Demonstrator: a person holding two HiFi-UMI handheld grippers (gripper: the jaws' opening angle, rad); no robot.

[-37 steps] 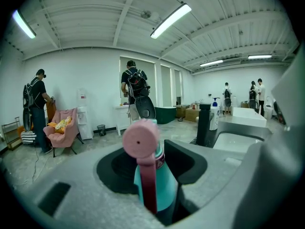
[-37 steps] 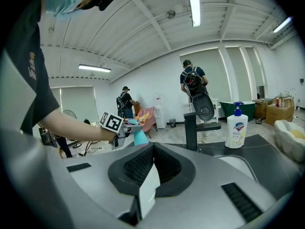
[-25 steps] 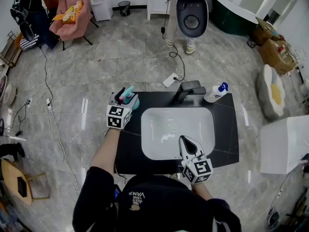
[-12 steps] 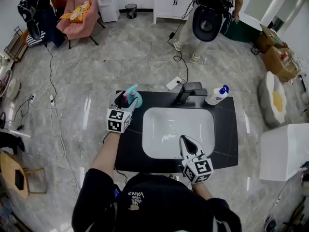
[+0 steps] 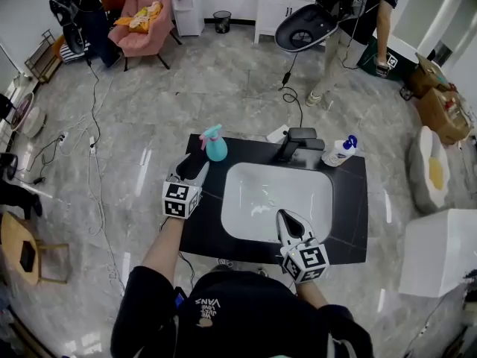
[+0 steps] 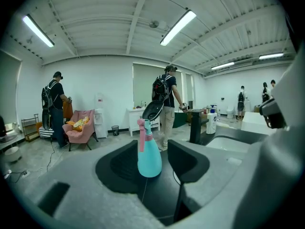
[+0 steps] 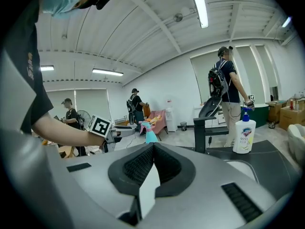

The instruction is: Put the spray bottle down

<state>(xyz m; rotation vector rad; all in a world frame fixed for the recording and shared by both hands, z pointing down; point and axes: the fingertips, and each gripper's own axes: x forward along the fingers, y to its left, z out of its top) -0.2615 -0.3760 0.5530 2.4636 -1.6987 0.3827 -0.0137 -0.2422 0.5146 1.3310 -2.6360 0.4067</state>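
Observation:
The teal spray bottle (image 5: 215,145) with a pink trigger stands upright on the far left corner of the black counter (image 5: 350,200). My left gripper (image 5: 192,167) hangs just short of it, drawn back toward me. Its jaws are closing and nothing is between them. In the left gripper view the spray bottle (image 6: 149,155) stands free beyond the dark pads (image 6: 188,160). My right gripper (image 5: 287,218) is shut and empty over the near edge of the white sink (image 5: 253,192). From the right gripper view the spray bottle (image 7: 150,135) shows small, just past the closed tips.
A black faucet (image 5: 294,142) rises behind the sink, with a white soap bottle (image 5: 343,149) to its right. Cables and a power strip (image 5: 277,133) lie on the marble floor beyond. A person (image 5: 358,6) walks at the back, and a pink chair (image 5: 145,21) stands far left.
My left gripper has let go of the spray bottle and drawn back toward me, leaving it standing on the counter's far left corner. The right gripper has stayed put.

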